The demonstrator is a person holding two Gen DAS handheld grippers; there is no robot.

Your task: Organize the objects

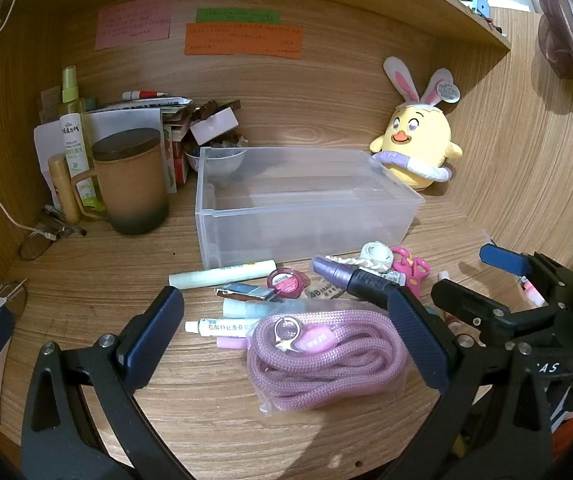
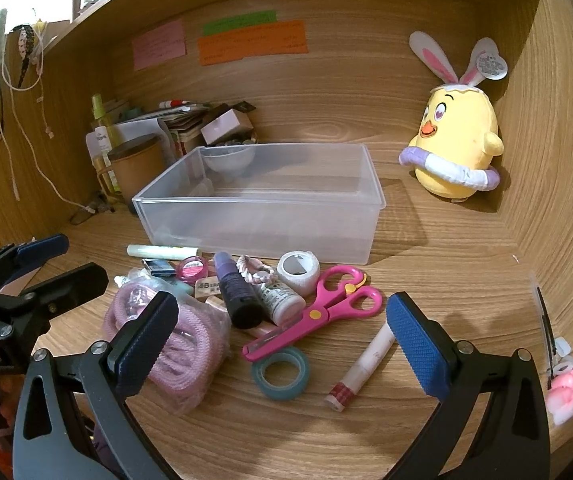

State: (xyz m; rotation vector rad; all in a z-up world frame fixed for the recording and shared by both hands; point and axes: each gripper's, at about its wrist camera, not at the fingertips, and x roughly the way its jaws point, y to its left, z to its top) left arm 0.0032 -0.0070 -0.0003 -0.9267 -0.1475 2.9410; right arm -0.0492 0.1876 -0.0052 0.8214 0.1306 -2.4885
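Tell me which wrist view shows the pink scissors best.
The right wrist view: the pink scissors lie whole and unobstructed there, handles and blades visible. The left wrist view shows only their handles, the rest hidden behind the left gripper's finger.

Worktop [image 2: 426, 264] was light wood grain, same as the back wall. Storage box [image 2: 262, 216] was frosted translucent white. Coiled cord [image 1: 318, 364] was mauve-pink braid in a clear bag. Scissors [image 2: 318, 312] were hot pink with yellow pivot and tab. Tape roll [image 2: 280, 372] was teal-blue. Marker [image 2: 236, 292] was metallic purple with black cap. Small round pot [image 2: 191, 269] was magenta. Gauze roll [image 2: 298, 270] was white. Lip-balm tube [image 2: 362, 364] was cream with red-white gingham at one end. Plush chick [image 2: 458, 140] was yellow, with orange beak, pink-lined white ears and a lilac-white ring. Wall notes were pink [image 1: 132, 24], green [image 1: 237, 15] and orange [image 1: 243, 39]. Mug [image 1: 132, 184] was tan fading to dark grey at the base. Gripper pads were dark blue with a knurled texture, on black frames.
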